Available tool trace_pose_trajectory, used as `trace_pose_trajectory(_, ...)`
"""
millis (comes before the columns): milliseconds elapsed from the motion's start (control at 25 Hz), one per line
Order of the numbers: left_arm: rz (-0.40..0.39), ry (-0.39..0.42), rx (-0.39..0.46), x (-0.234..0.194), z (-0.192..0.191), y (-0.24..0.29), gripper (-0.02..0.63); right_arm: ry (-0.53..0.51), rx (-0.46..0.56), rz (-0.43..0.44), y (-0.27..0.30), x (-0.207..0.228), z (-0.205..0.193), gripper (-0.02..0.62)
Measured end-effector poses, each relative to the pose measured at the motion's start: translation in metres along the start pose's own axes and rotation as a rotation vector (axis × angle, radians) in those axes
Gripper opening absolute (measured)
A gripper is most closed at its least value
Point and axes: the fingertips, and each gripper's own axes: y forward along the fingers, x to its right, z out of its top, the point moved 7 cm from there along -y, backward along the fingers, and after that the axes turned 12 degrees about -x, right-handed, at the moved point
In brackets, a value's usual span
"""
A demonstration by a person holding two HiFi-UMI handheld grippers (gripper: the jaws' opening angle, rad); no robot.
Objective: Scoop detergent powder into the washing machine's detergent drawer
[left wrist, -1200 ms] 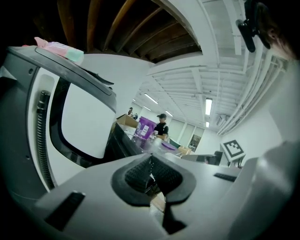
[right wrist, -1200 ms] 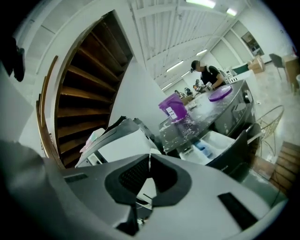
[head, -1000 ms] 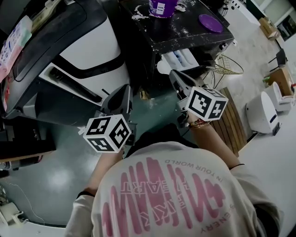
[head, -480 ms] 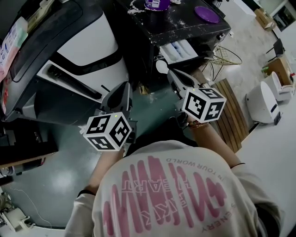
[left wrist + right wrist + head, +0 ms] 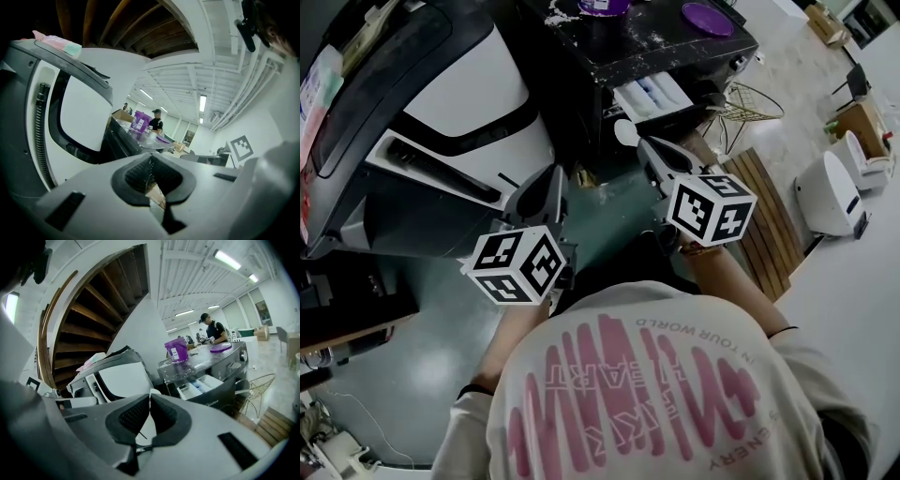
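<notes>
Bright workshop, green floor (image 5: 422,356). Far right, detergent drawer (image 5: 649,94) open, just beyond my right fingers (image 5: 133,416), clamped on white scoop (image 5: 624,132): looks light, stiff; hold handle, keep level. My left fingers (image 5: 138,174) closed, empty.

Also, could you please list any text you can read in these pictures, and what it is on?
"IN YOUR WORLD": on the person's shirt, upside down.
Label on the purple tub: too small to read.
Script on the washing machine front: too blurred to read.
</notes>
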Motion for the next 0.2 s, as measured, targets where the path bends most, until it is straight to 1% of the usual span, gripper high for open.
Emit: trace_pose_trajectory(200, -0.008, -0.003, -0.002, 0.0, -0.0004, 0.0023, 0.002, -0.006, -0.005, -0.008, -0.0001, 0.0016, -0.0013, 0.006)
